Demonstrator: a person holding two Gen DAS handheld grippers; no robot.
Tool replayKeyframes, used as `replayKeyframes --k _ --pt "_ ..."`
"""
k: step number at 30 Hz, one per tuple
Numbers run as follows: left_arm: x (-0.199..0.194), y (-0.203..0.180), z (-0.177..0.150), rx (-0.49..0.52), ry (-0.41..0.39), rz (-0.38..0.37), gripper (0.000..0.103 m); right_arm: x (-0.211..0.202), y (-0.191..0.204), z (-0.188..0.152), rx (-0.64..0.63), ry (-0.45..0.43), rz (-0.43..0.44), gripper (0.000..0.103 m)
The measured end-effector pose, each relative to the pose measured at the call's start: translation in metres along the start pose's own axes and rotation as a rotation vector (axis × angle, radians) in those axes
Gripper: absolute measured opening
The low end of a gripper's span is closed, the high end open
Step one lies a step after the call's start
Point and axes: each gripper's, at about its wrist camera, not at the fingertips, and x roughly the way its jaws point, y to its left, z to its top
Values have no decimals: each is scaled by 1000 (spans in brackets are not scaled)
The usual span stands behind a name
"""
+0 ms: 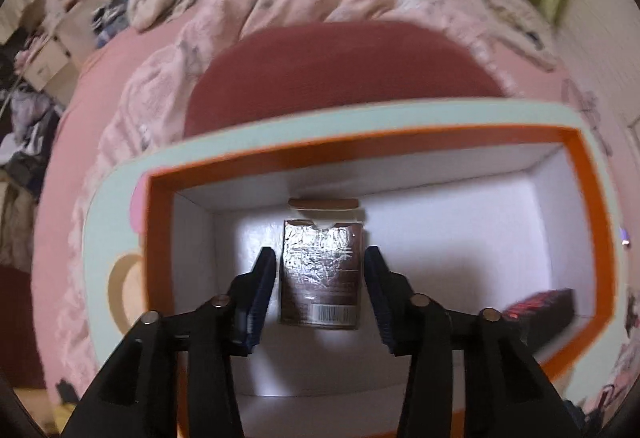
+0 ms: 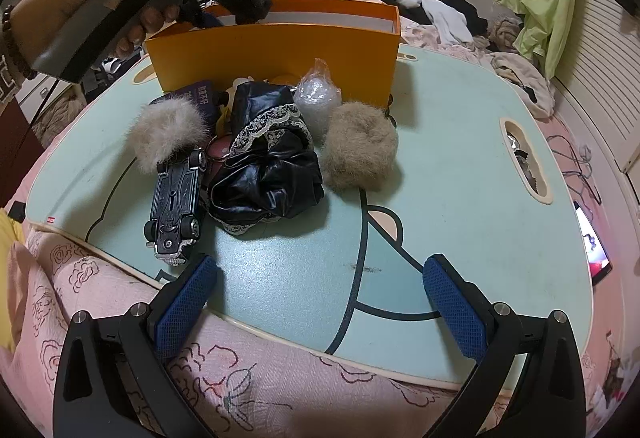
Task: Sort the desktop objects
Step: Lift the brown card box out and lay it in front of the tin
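The left gripper (image 1: 320, 278) is pointing down into an orange box (image 1: 584, 174), jaws parted, w/ a small foil-wrapped packet (image 1: 320, 274) lying between the pads (image 1: 262, 290) on the box's white floor; slim gaps are showing either side, so nothing is being gripped. The packet is looking light, flat and crinkly (likely slippery), best pinched across its long edges. A dark item (image 1: 544, 310) is sitting to the gripper's right, too blurred to name.

The right gripper (image 2: 320, 298) is hovering wide open and empty over the mint tabletop (image 2: 460, 178). Ahead of it: a toy car (image 2: 176, 210), a black lacy fabric bundle (image 2: 268, 174), two fur pom-poms (image 2: 360, 146), all soft or light. Things behind the bundle are half hidden.
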Motion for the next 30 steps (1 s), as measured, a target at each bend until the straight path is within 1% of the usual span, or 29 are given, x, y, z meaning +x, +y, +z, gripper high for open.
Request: replayKeyframes --k 2,3,4,6,8,9,12,13,15,16,18,19,21,24,25,27,28,30 --pt "4 3 -3 -34 -11 -48 44 0 0 0 -1 -1 1 103" --pt "2 2 -4 -26 -24 -60 40 0 0 0 -2 -1 1 103" --pt "1 -1 -5 6 -31 -66 39 0 0 0 -2 -1 2 103" --pt "0 -3 -7 40 -39 -84 39 1 1 0 -2 -2 1 103" --pt "-1 1 -9 29 -38 -115 39 1 1 1 -2 -2 0 103" --pt "-7 6 -12 0 -56 -162 39 0 1 0 -2 -2 0 103" --pt "-33 19 -21 -49 -156 -301 39 0 1 0 -3 -2 0 103" --pt "-50 22 -32 -58 -206 -358 39 0 0 0 -3 -3 0 103" --pt "-73 24 -51 -49 -271 -423 39 0 0 0 -3 -2 0 103" --pt "-87 26 -68 -44 -312 -454 39 0 0 0 -3 -2 -1 103" --pt "-102 27 -95 -24 -351 -496 39 0 0 0 -3 -2 -1 103" --pt "-108 25 -116 -1 -364 -516 39 0 0 0 -3 -2 -1 103" --pt "-111 23 -144 25 -374 -518 39 0 0 -1 -4 -2 -1 103" --pt "-103 18 -182 45 -358 -483 39 0 0 -1 -4 -3 -1 103" --pt "-96 16 -191 43 -345 -457 39 0 -1 -1 -4 -3 -1 103" --pt "-84 8 -199 46 -357 -425 39 0 0 -1 -4 -3 -1 103" --pt "-80 7 -200 39 -376 -432 39 0 0 -1 -4 -3 -1 103" --pt "-75 7 -197 -6 -412 -449 46 0 0 -1 -5 -3 -2 103"
